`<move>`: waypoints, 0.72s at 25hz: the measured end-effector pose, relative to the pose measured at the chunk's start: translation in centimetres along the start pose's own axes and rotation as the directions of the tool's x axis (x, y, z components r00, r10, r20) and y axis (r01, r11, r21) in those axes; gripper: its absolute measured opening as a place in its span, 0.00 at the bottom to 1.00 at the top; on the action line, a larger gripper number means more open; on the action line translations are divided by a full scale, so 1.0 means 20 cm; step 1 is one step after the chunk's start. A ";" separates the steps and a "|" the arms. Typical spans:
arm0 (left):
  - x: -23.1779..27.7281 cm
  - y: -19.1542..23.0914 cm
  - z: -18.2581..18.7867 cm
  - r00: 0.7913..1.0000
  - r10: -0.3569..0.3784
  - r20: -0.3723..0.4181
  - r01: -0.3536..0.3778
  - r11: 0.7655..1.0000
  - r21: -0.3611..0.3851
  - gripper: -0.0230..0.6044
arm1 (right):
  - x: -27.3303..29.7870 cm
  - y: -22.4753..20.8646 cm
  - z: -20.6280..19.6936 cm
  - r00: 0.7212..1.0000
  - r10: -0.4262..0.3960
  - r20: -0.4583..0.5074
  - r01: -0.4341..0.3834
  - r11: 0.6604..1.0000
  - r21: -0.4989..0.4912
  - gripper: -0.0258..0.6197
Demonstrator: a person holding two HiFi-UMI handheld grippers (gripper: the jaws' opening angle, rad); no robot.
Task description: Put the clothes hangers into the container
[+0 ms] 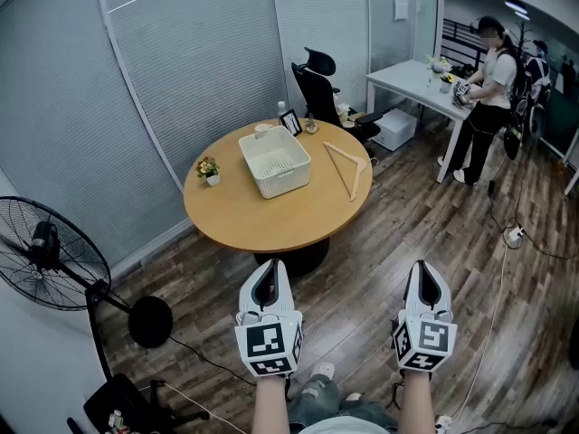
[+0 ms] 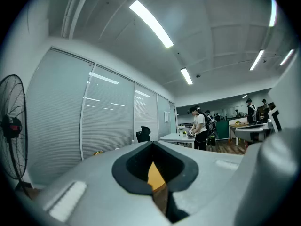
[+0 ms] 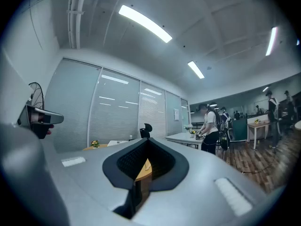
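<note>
A wooden clothes hanger [image 1: 348,165] lies flat on the round wooden table [image 1: 271,220], just right of a white perforated basket [image 1: 274,161] that looks empty. Both grippers are held low, well short of the table, over the floor. My left gripper [image 1: 268,268] points at the table's near edge with its jaws together and nothing in them. My right gripper [image 1: 425,268] is level with it, likewise shut and empty. In the left gripper view the left gripper [image 2: 156,175] shows only a thin slit; the right gripper [image 3: 141,173] looks the same in its own view.
A small flower pot [image 1: 209,170], a photo frame [image 1: 291,122] and a bottle [image 1: 281,109] stand on the table's far side. A standing fan [image 1: 45,251] is at left, an office chair [image 1: 321,89] behind the table. A person [image 1: 484,98] stands at a white desk [image 1: 412,80]. Cables cross the floor.
</note>
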State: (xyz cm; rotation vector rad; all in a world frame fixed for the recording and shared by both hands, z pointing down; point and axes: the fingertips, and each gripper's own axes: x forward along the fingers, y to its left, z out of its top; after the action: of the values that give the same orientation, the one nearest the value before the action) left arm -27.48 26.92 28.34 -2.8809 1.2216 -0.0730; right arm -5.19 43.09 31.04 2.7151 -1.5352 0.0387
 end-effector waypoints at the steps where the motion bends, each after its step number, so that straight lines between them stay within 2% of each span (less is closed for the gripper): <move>1: -0.01 0.00 0.00 1.000 0.002 0.000 -0.002 1.000 0.000 0.04 | 0.00 0.00 0.00 1.000 0.001 -0.001 -0.001 1.000 0.000 0.08; 18: 0.03 0.02 -0.01 1.000 0.011 -0.007 -0.011 1.000 0.009 0.04 | 0.04 0.01 -0.01 1.000 0.016 -0.005 -0.016 1.000 0.004 0.08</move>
State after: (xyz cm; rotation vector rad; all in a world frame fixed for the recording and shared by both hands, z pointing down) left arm -27.43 26.18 28.50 -2.8690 1.2347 -0.0888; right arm -4.97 42.21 31.31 2.7038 -1.5577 0.0488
